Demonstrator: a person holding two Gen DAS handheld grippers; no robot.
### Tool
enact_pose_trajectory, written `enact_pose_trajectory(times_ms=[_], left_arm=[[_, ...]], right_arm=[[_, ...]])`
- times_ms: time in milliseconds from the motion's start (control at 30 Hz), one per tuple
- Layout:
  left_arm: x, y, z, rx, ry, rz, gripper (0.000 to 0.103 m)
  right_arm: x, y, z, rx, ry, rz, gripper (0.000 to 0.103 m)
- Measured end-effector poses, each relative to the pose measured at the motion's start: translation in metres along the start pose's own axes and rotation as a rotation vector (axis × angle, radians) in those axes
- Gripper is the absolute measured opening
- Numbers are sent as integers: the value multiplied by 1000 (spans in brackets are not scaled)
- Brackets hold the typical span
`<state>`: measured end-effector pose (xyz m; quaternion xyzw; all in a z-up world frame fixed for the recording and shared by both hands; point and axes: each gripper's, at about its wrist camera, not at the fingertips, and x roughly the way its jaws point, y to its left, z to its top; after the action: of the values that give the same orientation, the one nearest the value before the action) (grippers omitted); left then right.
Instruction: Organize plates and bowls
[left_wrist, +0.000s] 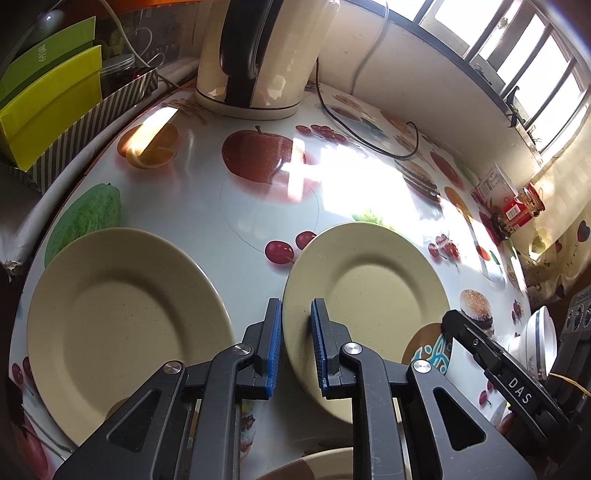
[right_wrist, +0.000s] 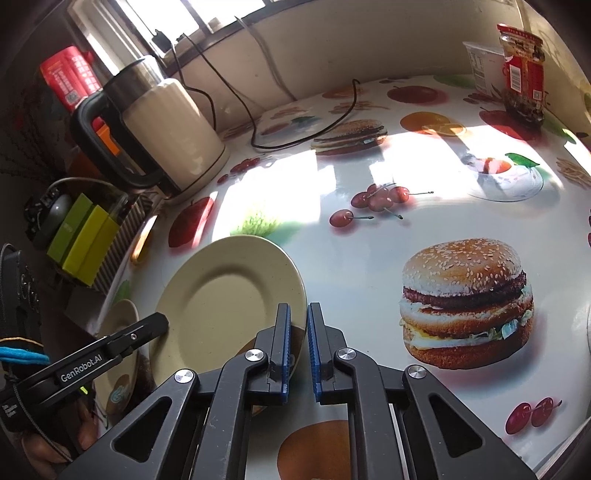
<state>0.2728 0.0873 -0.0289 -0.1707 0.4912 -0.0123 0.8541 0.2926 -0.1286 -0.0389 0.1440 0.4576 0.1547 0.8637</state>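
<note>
Two beige speckled plates are in the left wrist view. One plate (left_wrist: 122, 328) lies flat on the table at the left. The second plate (left_wrist: 369, 306) is tilted, its near rim between the blue pads of my left gripper (left_wrist: 297, 347), which is shut on it. The same plate (right_wrist: 229, 306) shows in the right wrist view, raised off the table. My right gripper (right_wrist: 298, 350) is nearly closed and empty, just right of that plate's rim. White bowls (left_wrist: 539, 343) stand at the right edge. A third plate's rim (left_wrist: 325, 465) shows at the bottom.
A cream electric kettle (left_wrist: 258, 55) with a black cord stands at the back of the fruit-print table (left_wrist: 258, 206). Green and yellow boxes (left_wrist: 48, 99) sit in a striped holder at the left. A red-labelled jar (right_wrist: 522, 74) and a carton stand at the far right.
</note>
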Motion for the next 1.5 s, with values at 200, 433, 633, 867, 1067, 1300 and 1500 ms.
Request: enact_pose_trajectory(times_ms=[200, 433, 633, 867, 1067, 1300, 1500], left_arm=[[-13, -3, -5, 6, -20, -8, 17], [-37, -4, -19, 0, -47, -17, 17], [-55, -5, -34, -2, -60, -16, 17], [-71, -4, -53, -4, -71, -18, 17], [-84, -2, -73, 1, -80, -4, 17], [-90, 6, -95, -8, -71, 4, 17], [-92, 13, -111, -21, -59, 15, 17]], right_arm=[[-15, 3, 0, -8, -18, 6, 10], [-38, 13, -8, -32, -34, 16, 10], [-57, 19, -19, -47, -37, 21, 10], [-75, 24, -37, -71, -42, 19, 10], [-85, 29, -54, -86, -29, 26, 10], [-91, 32, -75, -104, -6, 33, 10], [-92, 37, -92, -134, 18, 33, 10]])
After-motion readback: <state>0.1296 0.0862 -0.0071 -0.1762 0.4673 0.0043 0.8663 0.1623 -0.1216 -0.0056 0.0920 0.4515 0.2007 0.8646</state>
